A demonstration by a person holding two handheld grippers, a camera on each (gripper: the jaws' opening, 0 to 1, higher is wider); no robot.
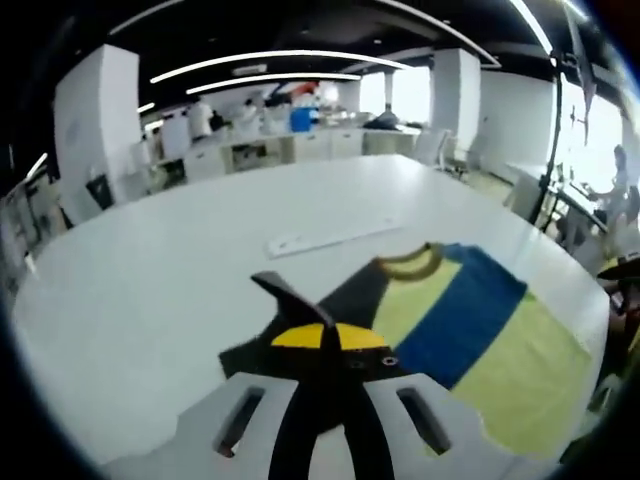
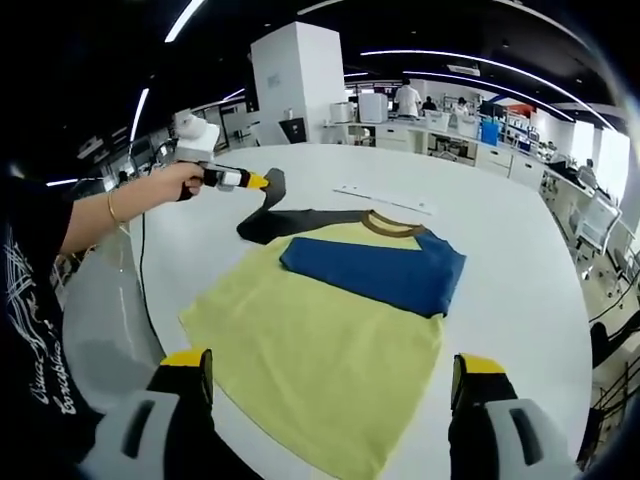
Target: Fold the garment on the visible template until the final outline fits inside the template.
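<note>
Currently the left gripper [image 2: 262,181] is clenched on the dark sleeve [image 2: 266,218] of the shirt [image 2: 320,340], lifting it; the shirt body lies toward the right gripper [image 2: 335,385], whose jaws stand released near the hem.

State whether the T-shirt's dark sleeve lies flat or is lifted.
Lifted: the left hand-held gripper is shut on the dark sleeve, pulling its tip up off the white table.
</note>
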